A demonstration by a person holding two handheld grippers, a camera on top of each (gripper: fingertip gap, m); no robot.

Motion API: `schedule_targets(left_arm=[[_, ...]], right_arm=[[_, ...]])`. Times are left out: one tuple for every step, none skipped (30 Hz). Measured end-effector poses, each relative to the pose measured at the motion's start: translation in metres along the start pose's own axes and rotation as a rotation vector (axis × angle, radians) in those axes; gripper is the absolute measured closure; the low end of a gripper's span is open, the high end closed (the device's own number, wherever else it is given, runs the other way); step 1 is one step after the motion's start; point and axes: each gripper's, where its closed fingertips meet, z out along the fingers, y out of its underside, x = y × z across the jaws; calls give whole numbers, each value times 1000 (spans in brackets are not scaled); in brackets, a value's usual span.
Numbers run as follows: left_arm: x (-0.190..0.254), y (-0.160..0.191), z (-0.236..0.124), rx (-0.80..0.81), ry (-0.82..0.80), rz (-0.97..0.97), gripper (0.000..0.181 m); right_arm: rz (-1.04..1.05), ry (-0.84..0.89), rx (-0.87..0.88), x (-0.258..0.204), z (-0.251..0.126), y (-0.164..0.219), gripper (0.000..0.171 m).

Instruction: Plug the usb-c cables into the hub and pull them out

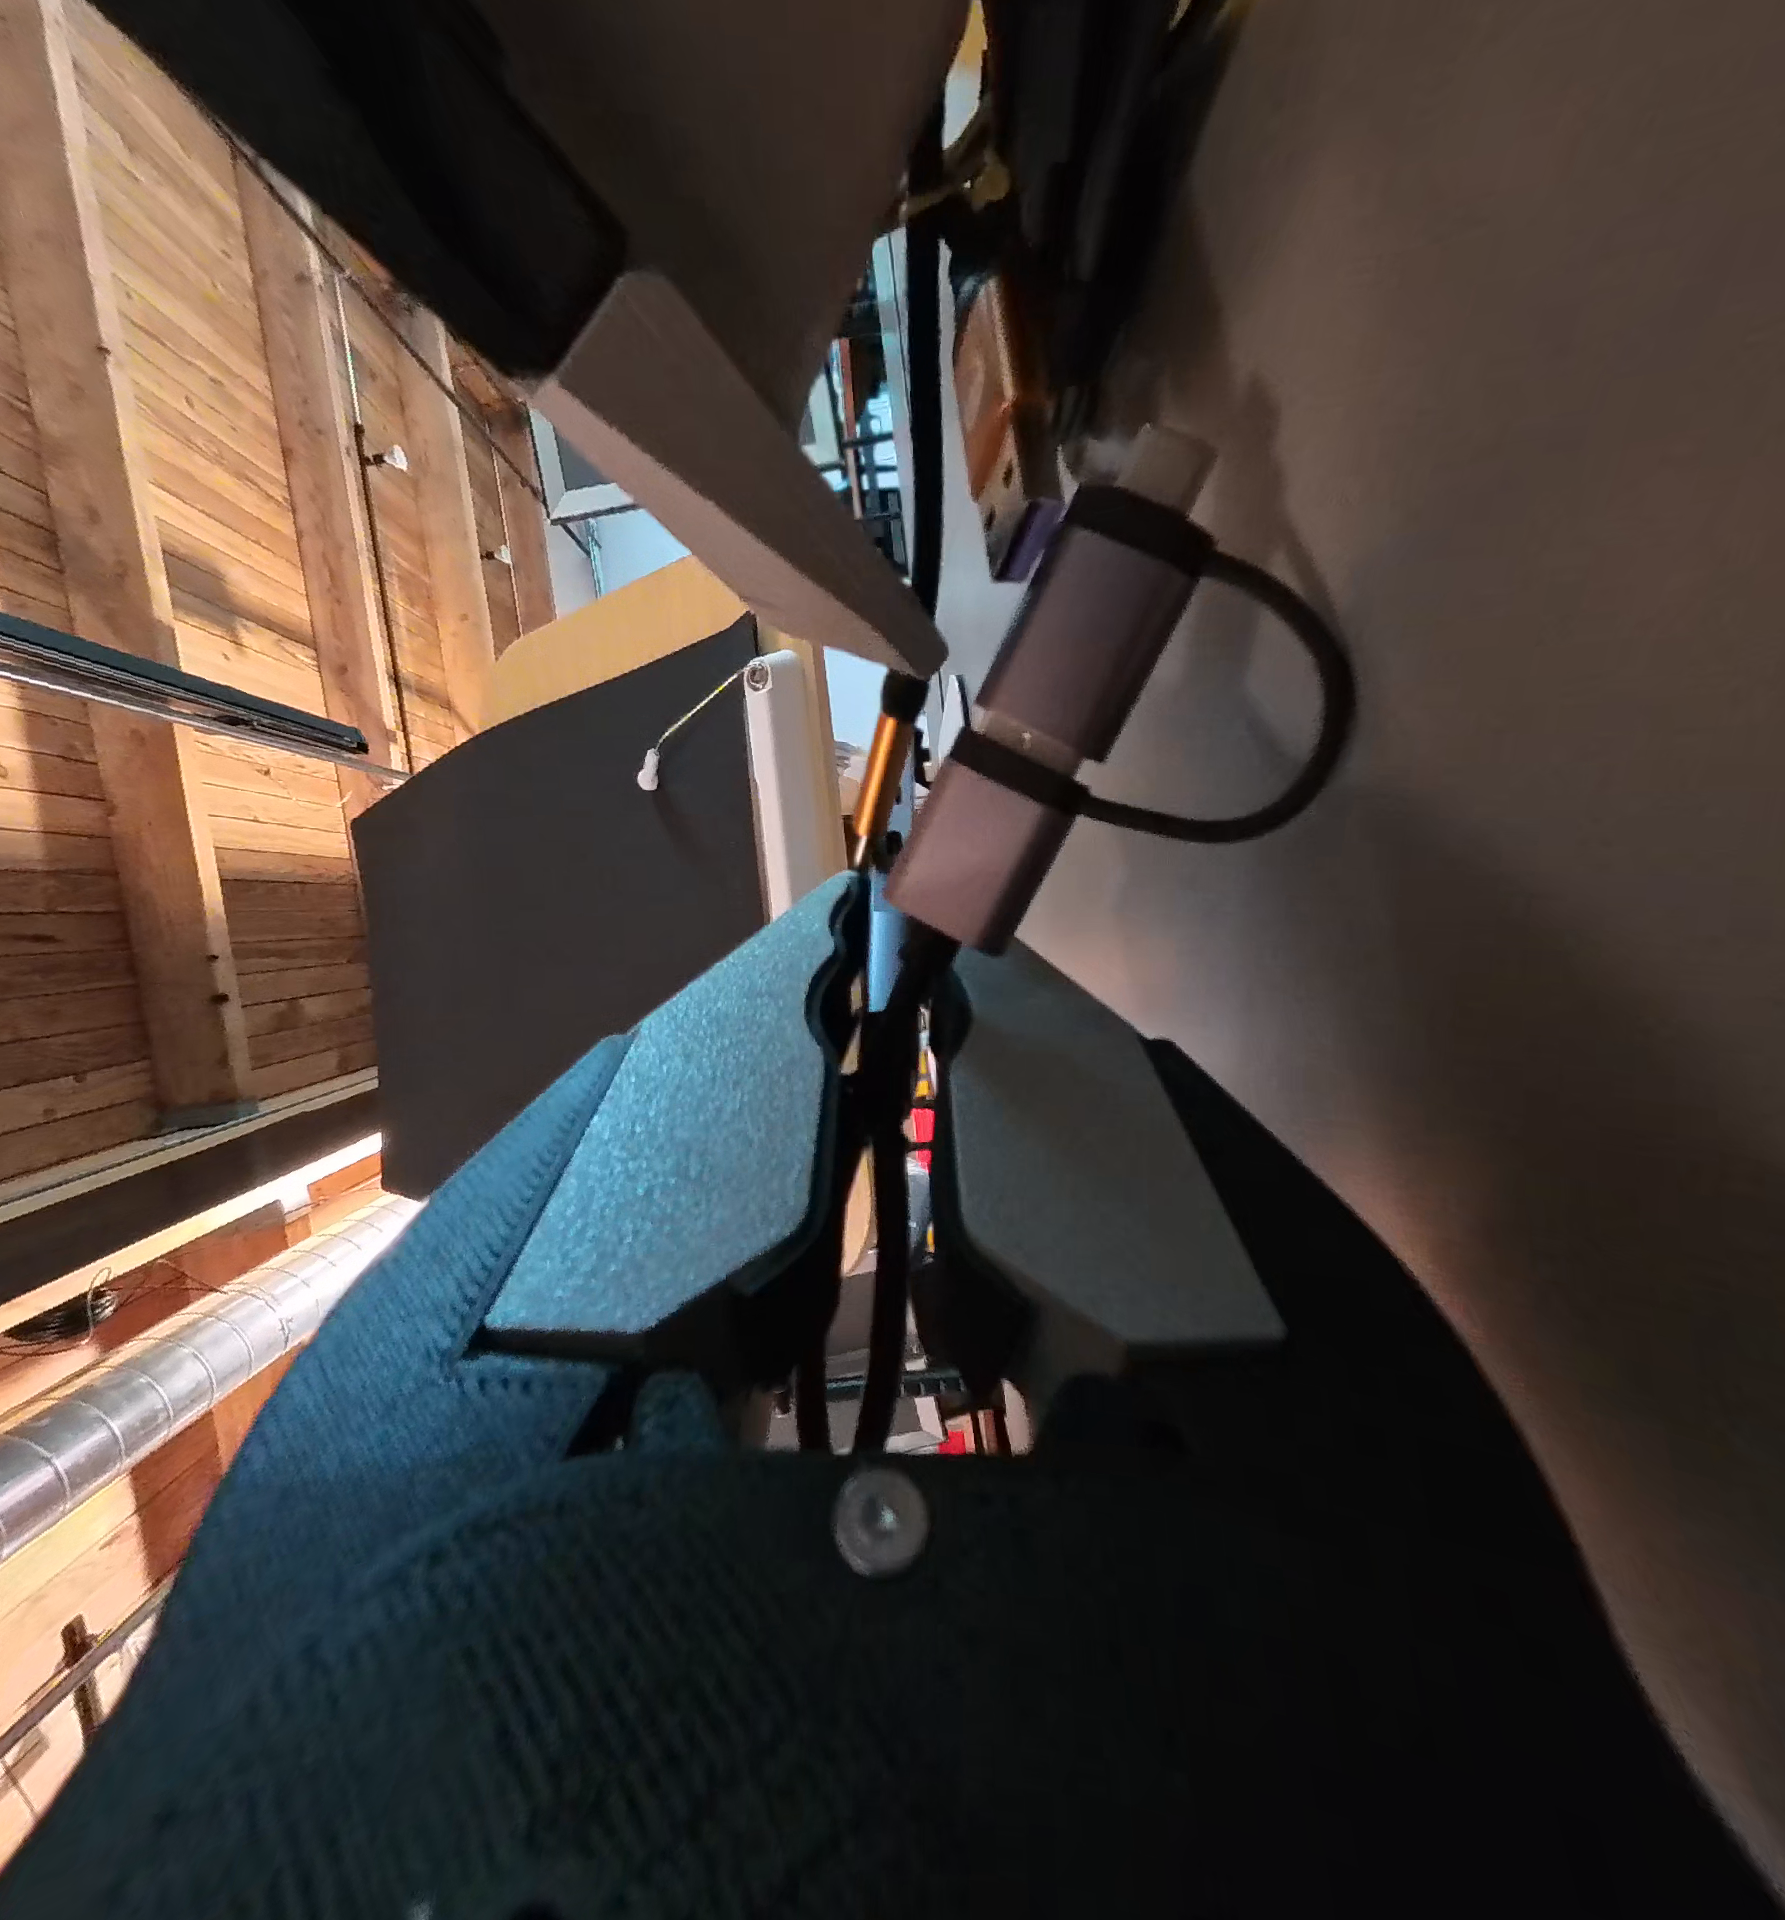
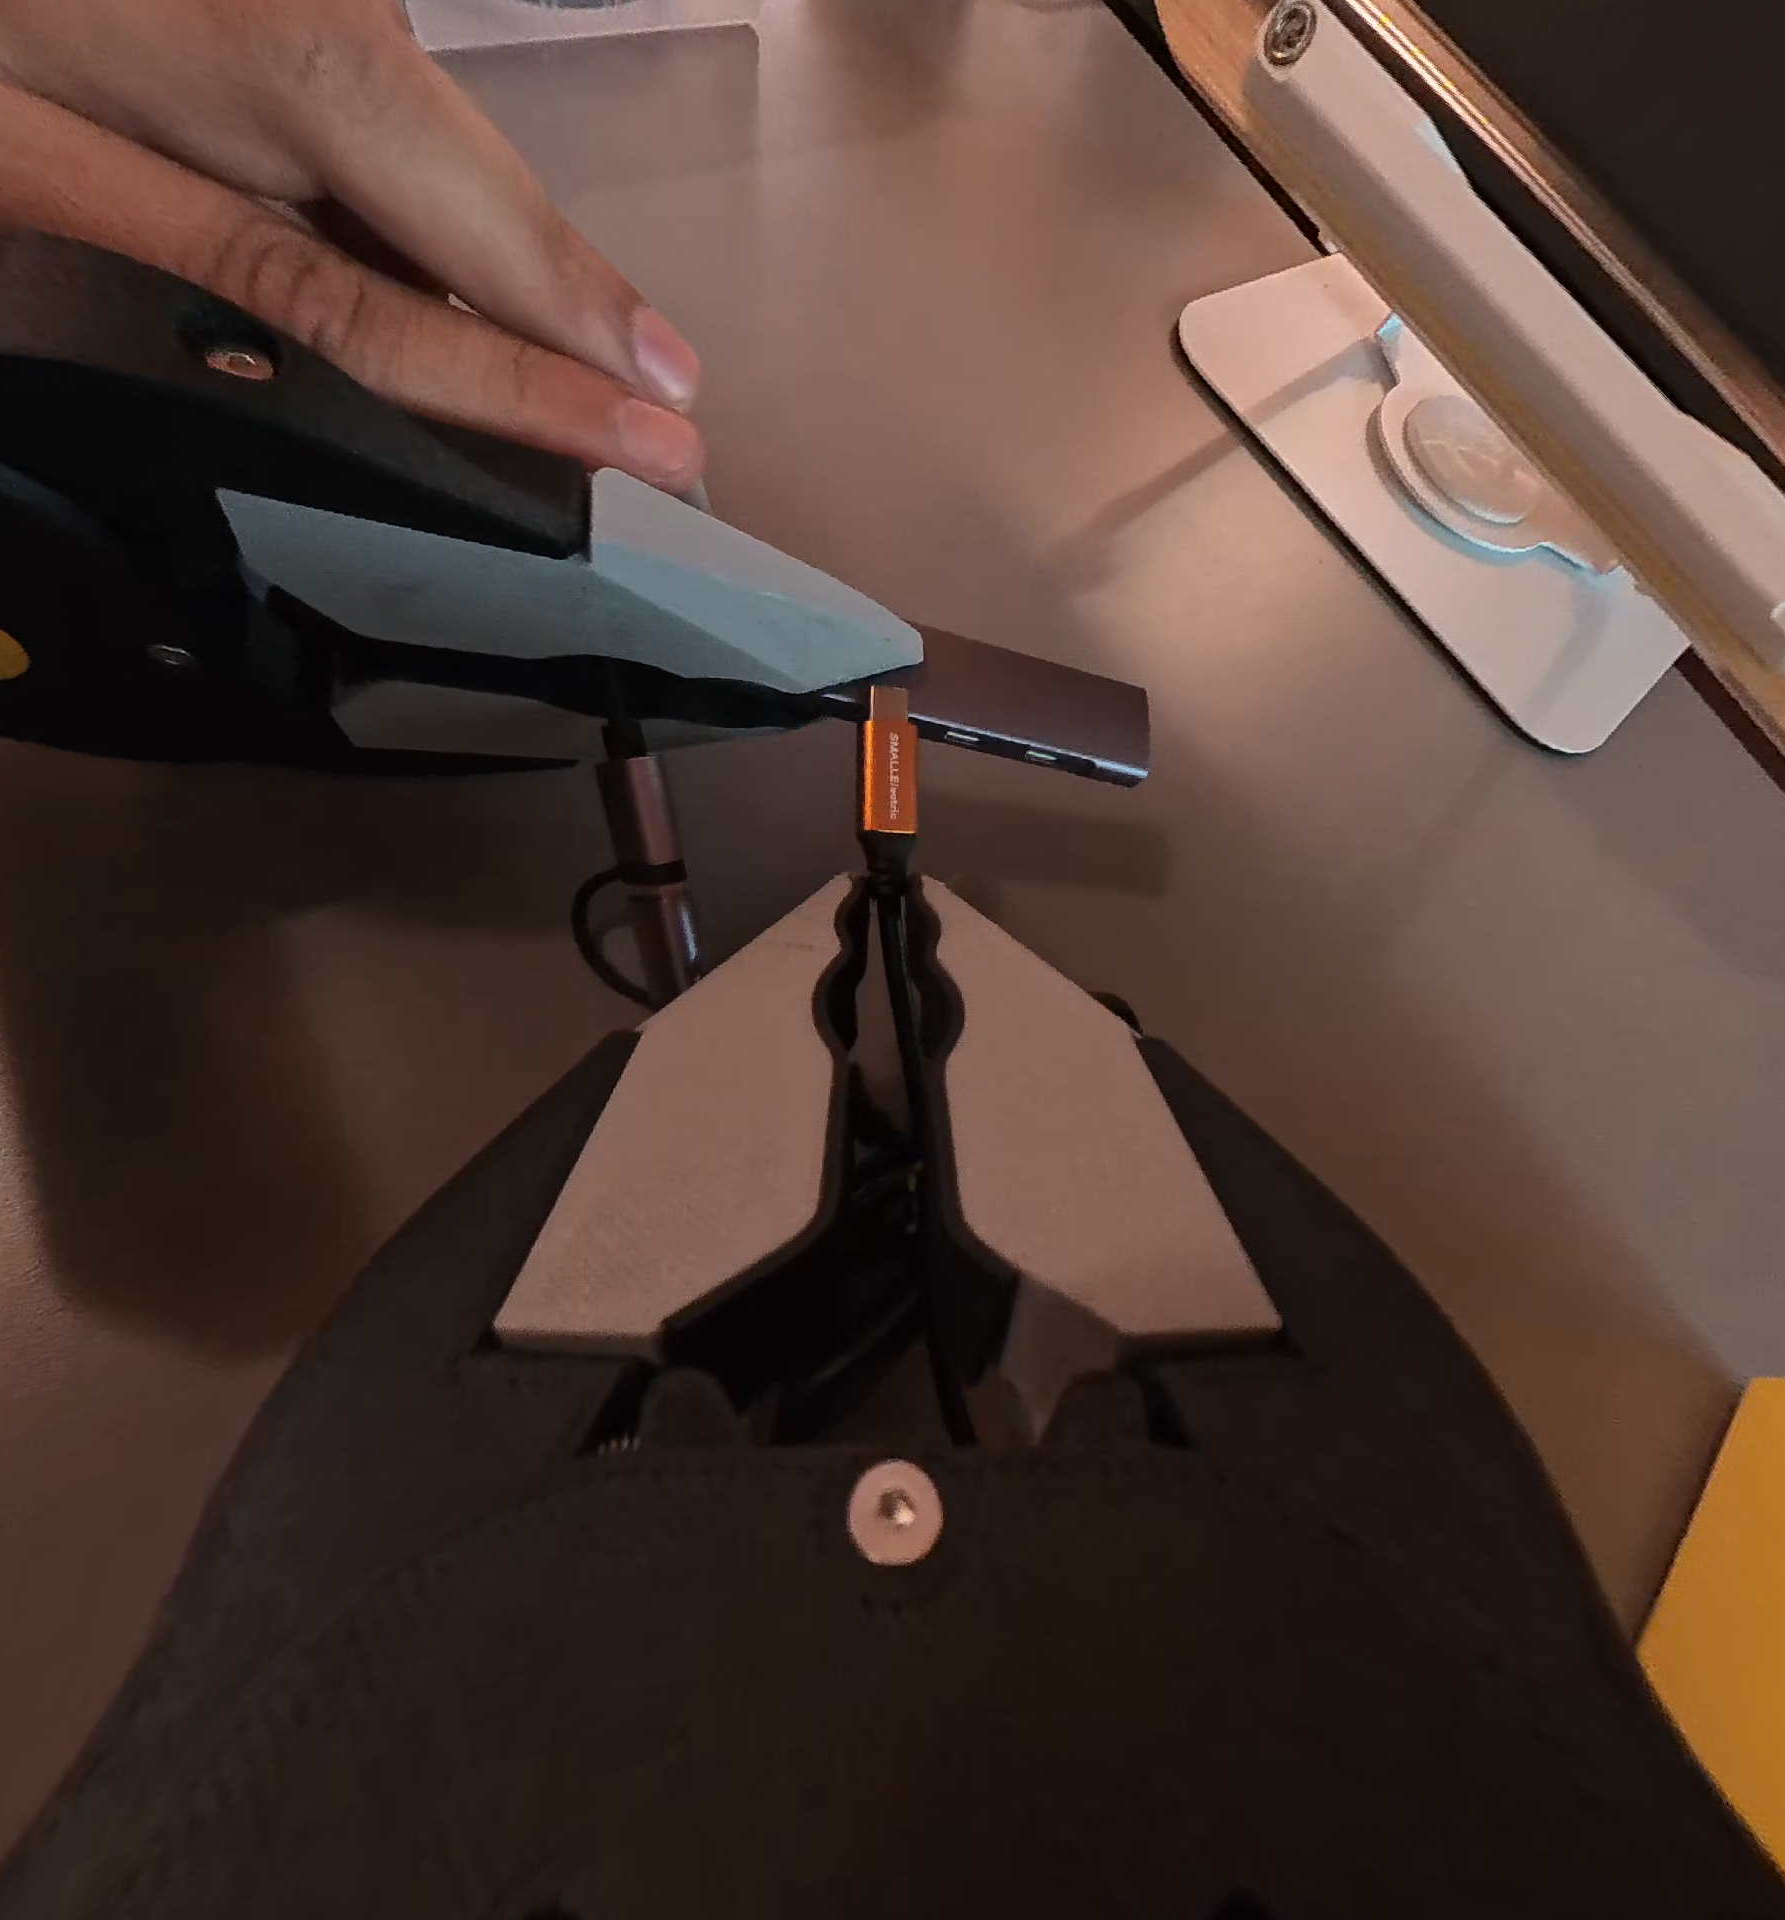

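In the right wrist view, my right gripper [image 2: 886,883] is shut on the black cable just behind an orange USB-C plug [image 2: 883,774]. The plug's metal tip meets a port on the side of the grey hub [image 2: 1033,712]; I cannot tell how deep it sits. My left gripper [image 2: 867,675] comes in from the left and is shut on the hub's end. The hub's own lead, with a grey adapter [image 2: 649,831], hangs below it. In the left wrist view, my left gripper [image 1: 893,914] is shut, and the hub is mostly hidden between its fingers. The orange plug [image 1: 883,769] and adapter [image 1: 1033,727] show past the tips.
A person's hand [image 2: 348,208] rests on the left gripper. On the grey table [image 2: 971,312], a white bracket [image 2: 1428,488] holds a wood-edged dark panel at the upper right. A yellow sheet [image 2: 1781,1621] lies at the lower right. A right gripper finger [image 1: 763,499] crosses the left wrist view. One gripper's finger ends stand about 4 centimetres off the other's.
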Motion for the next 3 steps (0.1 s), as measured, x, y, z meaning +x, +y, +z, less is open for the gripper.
schedule_targets(left_arm=[[1, 1, 0, -4, 1, 2, 175], [1, 2, 1, -11, 3, 1, 175], [2, 4, 1, -18, 6, -2, 175]], right_arm=[[-5, 5, -3, 0, 0, 0, 167], [-12, 10, -6, 0, 0, 0, 167], [-19, 17, -10, 0, 0, 1, 167]])
